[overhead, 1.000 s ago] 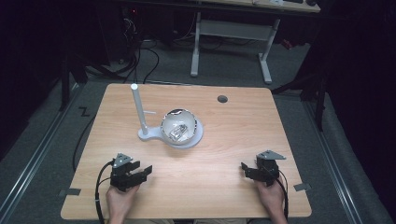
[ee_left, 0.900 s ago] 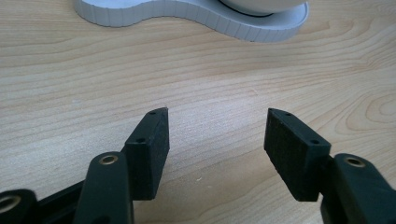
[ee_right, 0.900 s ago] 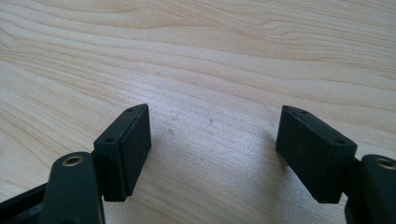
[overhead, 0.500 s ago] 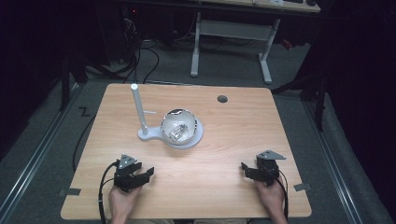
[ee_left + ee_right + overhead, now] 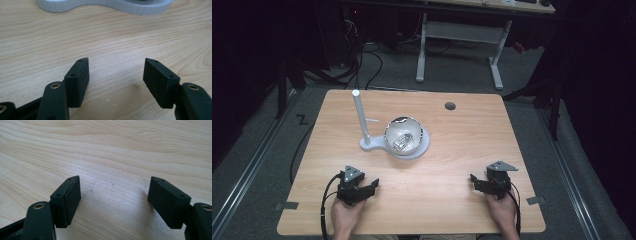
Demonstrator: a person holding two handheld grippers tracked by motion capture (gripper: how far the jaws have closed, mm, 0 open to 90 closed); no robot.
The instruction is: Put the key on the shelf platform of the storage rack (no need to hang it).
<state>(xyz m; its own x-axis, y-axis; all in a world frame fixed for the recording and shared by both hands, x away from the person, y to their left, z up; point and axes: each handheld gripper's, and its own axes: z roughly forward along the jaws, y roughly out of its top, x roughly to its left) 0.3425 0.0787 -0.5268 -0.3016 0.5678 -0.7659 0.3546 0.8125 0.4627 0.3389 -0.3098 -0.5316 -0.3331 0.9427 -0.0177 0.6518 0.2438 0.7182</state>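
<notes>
A white base [image 5: 422, 149] on the wooden table [image 5: 462, 145] carries an upright white pole [image 5: 360, 117] and a shiny round bowl [image 5: 403, 135] with something glinting inside. My left gripper [image 5: 373, 186] lies near the front left edge, pointing towards the middle. Its jaws have just been opening and stand open with nothing between them; in the left gripper view [image 5: 116, 61] they hover over bare wood, with the white base [image 5: 105, 5] beyond. My right gripper [image 5: 474, 182] rests near the front right edge, open and empty, over bare wood in the right gripper view [image 5: 115, 178].
A dark round cable hole [image 5: 450, 106] sits in the tabletop at the back right. Behind the table stand the white legs of another desk [image 5: 494, 55] and loose cables on the floor [image 5: 362, 65]. Wood stretches between the grippers and the base.
The left gripper has shifted slightly near the front edge and its jaws stand a little wider. The right gripper has kept still.
</notes>
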